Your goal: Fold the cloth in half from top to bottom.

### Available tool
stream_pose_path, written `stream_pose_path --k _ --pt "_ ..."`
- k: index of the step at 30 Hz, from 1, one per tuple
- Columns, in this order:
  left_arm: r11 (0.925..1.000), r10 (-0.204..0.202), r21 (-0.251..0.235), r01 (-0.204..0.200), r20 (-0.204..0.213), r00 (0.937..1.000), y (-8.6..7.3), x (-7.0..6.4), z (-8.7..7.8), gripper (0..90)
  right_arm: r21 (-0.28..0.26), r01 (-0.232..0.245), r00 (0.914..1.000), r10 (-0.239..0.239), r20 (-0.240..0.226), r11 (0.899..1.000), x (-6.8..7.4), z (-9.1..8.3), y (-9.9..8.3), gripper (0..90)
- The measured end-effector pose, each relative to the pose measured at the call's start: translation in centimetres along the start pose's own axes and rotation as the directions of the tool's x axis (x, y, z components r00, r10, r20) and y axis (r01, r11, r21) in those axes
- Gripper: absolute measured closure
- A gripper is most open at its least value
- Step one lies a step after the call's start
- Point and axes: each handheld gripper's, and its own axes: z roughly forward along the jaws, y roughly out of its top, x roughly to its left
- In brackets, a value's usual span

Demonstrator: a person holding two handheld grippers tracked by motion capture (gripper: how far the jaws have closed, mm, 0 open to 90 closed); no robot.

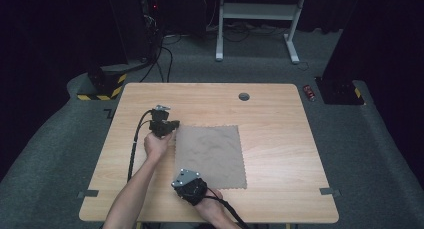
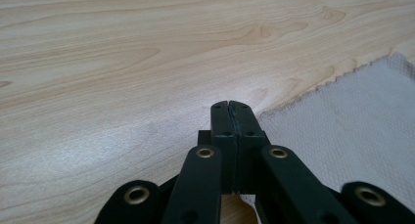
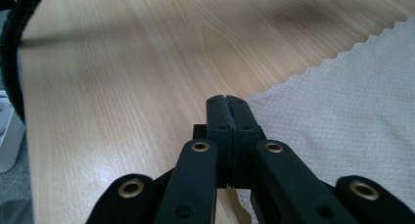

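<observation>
Cloth: square grey waffle-textured cloth (image 1: 210, 156), flat on light wooden table (image 1: 280, 139).
Left gripper (image 2: 229, 106): clenched on cloth's corner.
Right gripper (image 3: 227, 100): clenched on another corner.

I see my left black two-jaw gripper (image 1: 172, 129) held forward on an outstretched forearm, jaws pressed together; my right black two-jaw gripper (image 1: 181, 175) sits close to my body, wrist bent, jaws likewise closed tight

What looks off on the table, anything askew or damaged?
Nothing stands out. The grey cloth lies flat and about square to the table, with faint wrinkles only. Left gripper and right gripper sit shut at its left corners.
</observation>
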Motion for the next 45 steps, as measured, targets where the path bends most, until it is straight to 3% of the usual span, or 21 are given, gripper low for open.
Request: stream_pose_path --k 15,19,25,29,45 --pt "0.9989 -0.005 -0.046 0.005 0.0 1.0 0.5 1.3 -3.5 89.9 -0.089 -0.014 0.9958 0.006 -0.091 0.996 0.7 -0.6 3.0 89.5" --pt "0.999 0.025 -0.036 -0.025 -0.001 0.9997 1.0 0.9 -3.7 89.8 -0.104 -0.015 0.9959 0.005 -0.09 0.994 0.7 -0.9 2.9 89.5" --pt "0.9959 0.09 -0.014 -0.09 0.008 0.9959 1.3 -1.1 -2.1 89.8 -0.094 -0.045 0.996 0.038 -0.081 0.995 0.1 -1.4 1.2 89.5" --pt "0.9968 0.08 -0.003 -0.08 0.036 0.9961 1.3 -2.1 -0.8 89.8 -0.091 -0.074 0.9951 0.067 -0.073 0.993 -0.5 -1.9 -0.1 89.5" --pt "0.9902 0.126 0.051 -0.13 0.084 0.9886 1.5 -6.1 3.7 89.6 -0.059 -0.14 0.99 0.141 0.008 0.988 -2.1 -4.3 -4.3 89.4"
